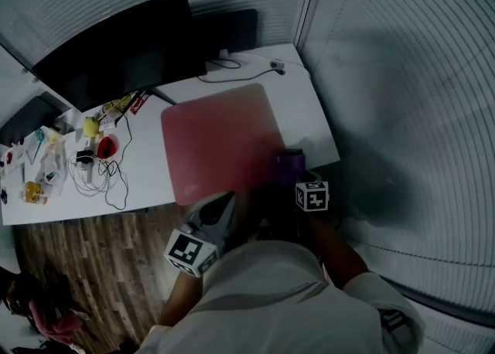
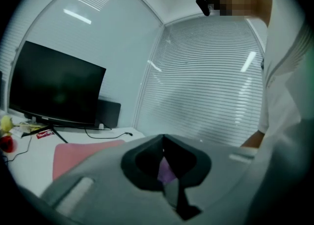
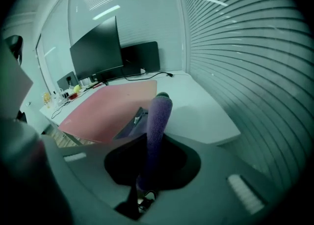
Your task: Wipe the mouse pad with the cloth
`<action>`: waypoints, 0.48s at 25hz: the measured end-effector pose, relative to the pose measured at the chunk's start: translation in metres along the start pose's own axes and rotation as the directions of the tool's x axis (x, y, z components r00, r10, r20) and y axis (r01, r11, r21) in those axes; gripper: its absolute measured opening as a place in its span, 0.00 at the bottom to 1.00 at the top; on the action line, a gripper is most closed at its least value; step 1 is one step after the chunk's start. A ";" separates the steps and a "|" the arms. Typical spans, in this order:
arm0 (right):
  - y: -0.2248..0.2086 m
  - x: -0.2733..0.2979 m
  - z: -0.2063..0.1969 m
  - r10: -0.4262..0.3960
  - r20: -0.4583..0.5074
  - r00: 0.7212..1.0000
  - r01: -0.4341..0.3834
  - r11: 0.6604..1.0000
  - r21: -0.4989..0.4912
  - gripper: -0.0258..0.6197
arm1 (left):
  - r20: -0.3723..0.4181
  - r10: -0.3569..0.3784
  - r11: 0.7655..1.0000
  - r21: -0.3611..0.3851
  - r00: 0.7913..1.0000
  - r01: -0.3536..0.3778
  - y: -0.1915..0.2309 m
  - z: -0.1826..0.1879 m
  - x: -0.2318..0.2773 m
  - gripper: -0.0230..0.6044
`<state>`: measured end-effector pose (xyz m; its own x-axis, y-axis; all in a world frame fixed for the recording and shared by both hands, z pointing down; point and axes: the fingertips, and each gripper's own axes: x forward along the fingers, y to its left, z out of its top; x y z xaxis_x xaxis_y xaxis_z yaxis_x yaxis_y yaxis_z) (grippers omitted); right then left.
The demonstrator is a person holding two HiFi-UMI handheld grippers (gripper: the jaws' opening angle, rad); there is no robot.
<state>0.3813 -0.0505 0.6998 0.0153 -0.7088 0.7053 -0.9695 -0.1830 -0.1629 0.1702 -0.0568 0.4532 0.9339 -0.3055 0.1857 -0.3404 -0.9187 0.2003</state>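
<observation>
A pink mouse pad (image 1: 220, 140) lies on the white desk (image 1: 305, 109), and it also shows in the left gripper view (image 2: 83, 153) and the right gripper view (image 3: 108, 108). My right gripper (image 1: 291, 165) is shut on a rolled purple cloth (image 1: 292, 161) by the pad's near right corner. In its own view the cloth (image 3: 158, 121) stands up between the jaws of the right gripper (image 3: 161, 98). My left gripper (image 1: 224, 204) hovers at the desk's front edge, just off the pad's near side. Its jaws meet at the tip of the left gripper (image 2: 163, 138), with nothing held.
A black monitor (image 1: 116, 47) and a dark box (image 1: 228, 32) stand at the back of the desk. Cables and several small items (image 1: 93, 159) clutter its left end. A blind-covered wall (image 1: 402, 74) runs along the right. Wood floor (image 1: 100, 267) lies below.
</observation>
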 end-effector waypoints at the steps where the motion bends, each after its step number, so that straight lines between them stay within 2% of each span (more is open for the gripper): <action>1: -0.011 -0.004 0.000 -0.014 0.002 1.000 0.014 1.000 0.010 0.11 | 0.003 -0.006 1.000 0.010 1.000 0.006 -0.003 0.003 0.005 0.04; 4: -0.030 -0.019 0.004 -0.035 0.022 0.999 0.034 0.998 0.047 0.11 | 0.004 -0.006 0.999 0.038 1.000 0.006 -0.004 0.008 0.015 0.04; 7: -0.029 -0.042 0.030 -0.008 0.104 0.995 -0.002 0.996 0.093 0.11 | 0.018 0.013 0.998 0.058 1.000 -0.014 0.005 0.018 0.016 0.04; 9: -0.020 -0.061 0.058 0.026 0.189 0.982 -0.045 0.994 0.099 0.11 | 0.036 0.032 0.997 0.068 0.999 -0.035 0.014 0.031 0.012 0.04; 12: 0.004 -0.092 0.106 0.075 0.305 0.949 -0.095 0.994 0.052 0.11 | 0.085 0.051 0.993 0.105 0.995 -0.060 0.025 0.060 0.004 0.04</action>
<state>0.4017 -0.0588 0.5609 0.0167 -0.8946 0.4466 -0.9526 -0.1499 -0.2647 0.1717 -0.0959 0.4012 0.9212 -0.3724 0.1129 -0.3826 -0.9198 0.0871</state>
